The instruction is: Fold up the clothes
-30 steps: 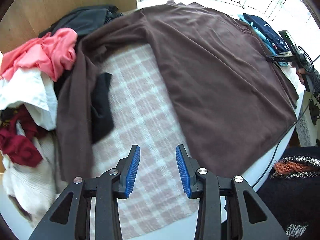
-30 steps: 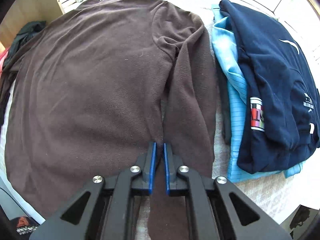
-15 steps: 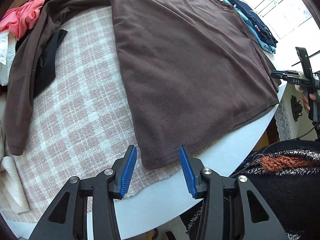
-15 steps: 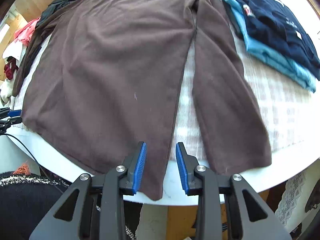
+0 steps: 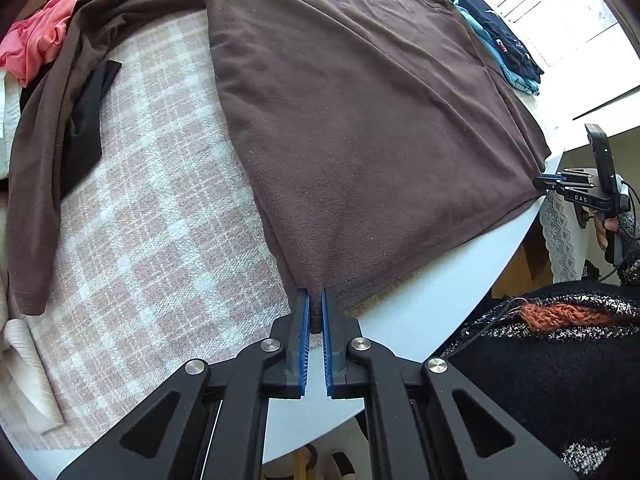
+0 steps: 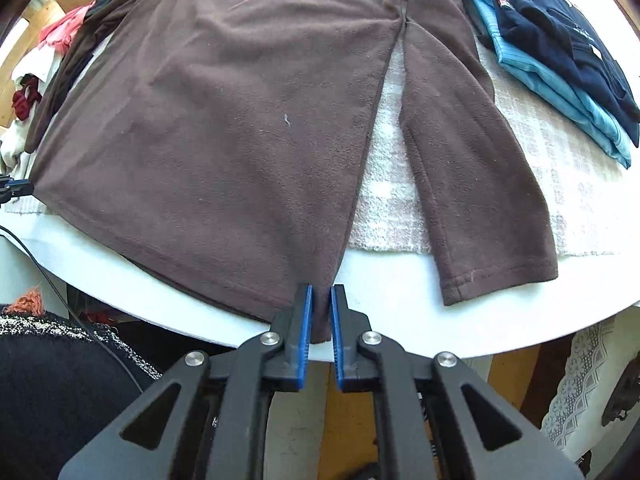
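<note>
A brown fleece shirt (image 5: 360,120) lies spread flat on a plaid cloth (image 5: 160,200), its hem hanging over the near table edge. My left gripper (image 5: 315,292) is shut on the hem's left corner, with a fold of brown fabric between its blue pads. My right gripper (image 6: 321,288) holds the hem's right corner (image 6: 320,320); its jaws are closing and fabric fills the gap. In the right wrist view the shirt body (image 6: 220,120) has one sleeve (image 6: 472,160) lying straight beside it. The other sleeve (image 5: 36,160) trails down the far left.
A folded stack of navy and light-blue clothes (image 6: 560,40) sits at the right. A loose pile with a pink garment (image 5: 40,40) and a black piece (image 5: 84,128) lies at the left. The round white table's edge (image 5: 440,300) is close, with the person's dark knitted sweater (image 5: 540,360) beside it.
Both grippers came toward the near hem of the brown shirt. Their jaws stood open over the hem corners half a second ago and have now closed on the fabric.
</note>
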A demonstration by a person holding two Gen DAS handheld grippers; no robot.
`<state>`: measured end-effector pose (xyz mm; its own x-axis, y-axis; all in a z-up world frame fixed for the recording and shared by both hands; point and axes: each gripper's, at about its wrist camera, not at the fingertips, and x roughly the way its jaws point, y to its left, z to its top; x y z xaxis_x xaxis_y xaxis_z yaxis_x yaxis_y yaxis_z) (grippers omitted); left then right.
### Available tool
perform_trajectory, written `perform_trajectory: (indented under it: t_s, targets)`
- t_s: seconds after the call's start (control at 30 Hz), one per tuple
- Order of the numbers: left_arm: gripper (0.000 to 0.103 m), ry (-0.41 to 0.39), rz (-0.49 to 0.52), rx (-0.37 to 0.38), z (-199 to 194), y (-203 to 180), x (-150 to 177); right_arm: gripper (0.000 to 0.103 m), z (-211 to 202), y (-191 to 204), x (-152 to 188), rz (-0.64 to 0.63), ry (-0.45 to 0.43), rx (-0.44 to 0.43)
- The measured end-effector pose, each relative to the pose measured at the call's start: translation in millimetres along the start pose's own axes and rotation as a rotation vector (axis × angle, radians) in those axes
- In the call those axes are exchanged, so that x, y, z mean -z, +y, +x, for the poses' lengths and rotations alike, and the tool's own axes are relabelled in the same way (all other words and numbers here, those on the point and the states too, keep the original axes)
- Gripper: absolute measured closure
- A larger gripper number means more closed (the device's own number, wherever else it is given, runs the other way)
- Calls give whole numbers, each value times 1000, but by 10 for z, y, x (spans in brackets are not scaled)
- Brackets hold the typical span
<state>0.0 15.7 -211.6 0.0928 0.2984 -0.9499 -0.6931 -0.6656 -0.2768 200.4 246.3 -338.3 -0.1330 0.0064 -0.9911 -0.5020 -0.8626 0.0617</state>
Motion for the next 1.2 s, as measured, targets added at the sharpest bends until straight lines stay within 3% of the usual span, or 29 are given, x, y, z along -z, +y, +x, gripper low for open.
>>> perform_trajectory:
  t_s: [0.13, 0.23, 0.3, 0.43, 0.53, 0.6, 0.7, 0.73, 0.8, 0.97, 1.1, 1.2]
  targets:
    - [98, 53, -40, -55, 141, 170, 131, 90, -267, 80, -13, -31, -89, 46]
    - [97, 45, -26, -67, 87, 144, 134, 86, -366, 241, -68, -86, -148, 23]
    - [96, 48, -15, -61, 80, 112, 138, 79, -233, 331, -107, -136, -100, 37]
    - [95, 74, -2, -63, 163, 76, 157, 79, -53, 396, -78, -219, 27, 87]
    - [96, 94, -8, -99, 215, 95, 225, 79, -271, 385, -184, -240, 23, 105]
    - [96, 97, -26, -118, 184, 155, 285, 79, -536, 442, -418, -242, -62, 67]
    - [94, 32, -71, -155, -46, 332, 329, 79, -959, 551, -809, -254, -200, -9]
    - [84, -5, -104, -175, -151, 429, 317, 79, -1098, 586, -975, -269, -239, -44]
    - [73, -86, -168, -223, -374, 625, 294, 78, -1283, 783, -1409, -313, -294, -102]
    - [69, -209, -206, -329, -754, 1229, 169, 65, -1597, 1491, -2584, -419, -419, -188]
    - [68, -184, -173, -336, -591, 1634, -24, 63, -1709, 1958, -3215, -487, -453, -196]
    - [68, -116, -123, -419, -324, 1646, -100, 63, -1601, 2226, -3601, -519, -427, -229]
